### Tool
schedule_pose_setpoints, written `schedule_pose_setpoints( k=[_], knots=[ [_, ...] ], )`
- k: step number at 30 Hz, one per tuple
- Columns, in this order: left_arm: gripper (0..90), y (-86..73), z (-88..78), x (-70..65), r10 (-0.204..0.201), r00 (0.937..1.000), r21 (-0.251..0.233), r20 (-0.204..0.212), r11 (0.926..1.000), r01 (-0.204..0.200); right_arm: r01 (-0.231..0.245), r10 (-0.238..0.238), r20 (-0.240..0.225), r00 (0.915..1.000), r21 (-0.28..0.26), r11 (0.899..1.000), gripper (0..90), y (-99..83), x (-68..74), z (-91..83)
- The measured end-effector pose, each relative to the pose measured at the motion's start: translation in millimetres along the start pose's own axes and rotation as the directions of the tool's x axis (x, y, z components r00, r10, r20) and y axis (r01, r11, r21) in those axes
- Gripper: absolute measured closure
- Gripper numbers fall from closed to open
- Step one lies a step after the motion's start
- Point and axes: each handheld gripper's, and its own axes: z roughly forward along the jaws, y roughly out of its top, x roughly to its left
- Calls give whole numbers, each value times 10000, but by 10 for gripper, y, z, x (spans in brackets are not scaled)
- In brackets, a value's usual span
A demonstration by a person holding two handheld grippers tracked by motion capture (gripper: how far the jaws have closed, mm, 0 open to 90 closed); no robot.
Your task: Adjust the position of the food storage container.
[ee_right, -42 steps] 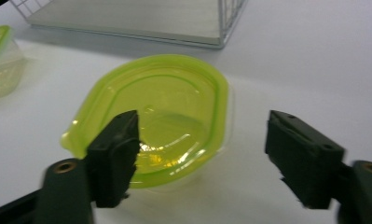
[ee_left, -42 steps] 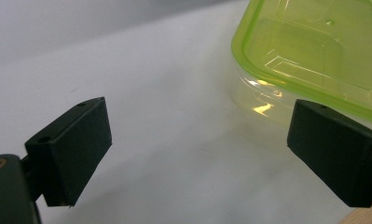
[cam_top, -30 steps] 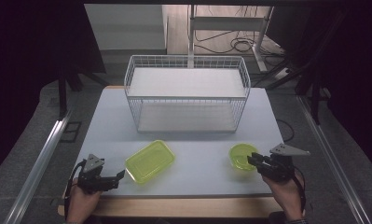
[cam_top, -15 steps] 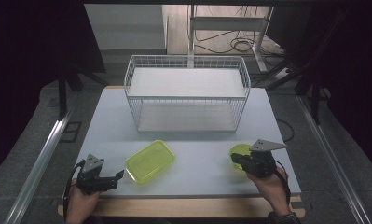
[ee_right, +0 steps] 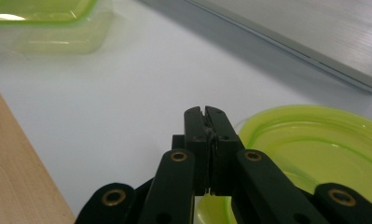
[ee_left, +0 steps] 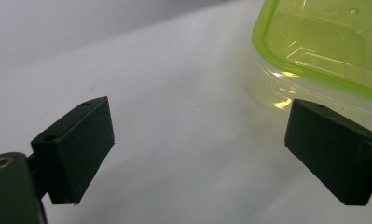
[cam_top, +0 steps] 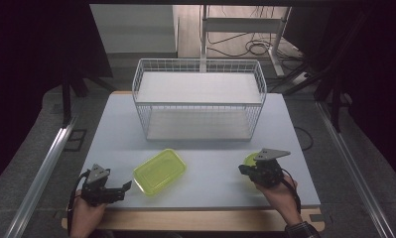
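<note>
Right gripper [ee_right: 205, 112] (fingers clamped) on round lid [ee_right: 314, 149]

A translucent yellow-green plastic container [cam_top: 160, 171] sat glossy on the matt, smooth white table top [cam_top: 210, 168], light glinting off its clear walls and lid. A round lid [ee_right: 314, 154] of the same shiny green plastic lay nearby. The table's front edge [ee_right: 16, 177] was pale bare wood with a fine grain. Behind stood a white wire basket [cam_top: 199, 99] of thin coated metal rods. The left gripper [ee_left: 197, 149] and the right gripper [ee_right: 205, 112] had matt black plastic jaws, with brass-coloured rivets at the joints.
</note>
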Motion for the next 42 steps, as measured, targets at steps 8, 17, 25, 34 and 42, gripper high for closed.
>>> schedule_pose_setpoints(
  k=[8, 17, 25, 34, 42],
  knots=[
    [76, 8, 23, -15, 55, 9997, 171, 234, 9998, -59, -179, 184, 270, 9995, -180, 9997, 886, -37, -96, -45],
    [79, 20, 32, -36, 64, 9995, 322, 324, 9995, -75, -471, 492, 778, 9958, -289, 9985, 886, -120, -299, -164],
    [78, 24, 31, -41, -9, 9995, 409, 307, 9992, -4, -849, 893, 1180, 9890, -416, 9955, 886, -196, -471, -270],
    [96, 46, 8, -58, -145, 9986, 638, 501, 9979, 112, -900, 951, 1513, 9839, -403, 9951, 882, -226, -517, -302],
    [489, 85, -14, -143, 199, 9938, 1029, 1090, 9942, -312, -637, 697, 1351, 9884, -485, 9968, 869, -189, -425, -269]
  ],
)
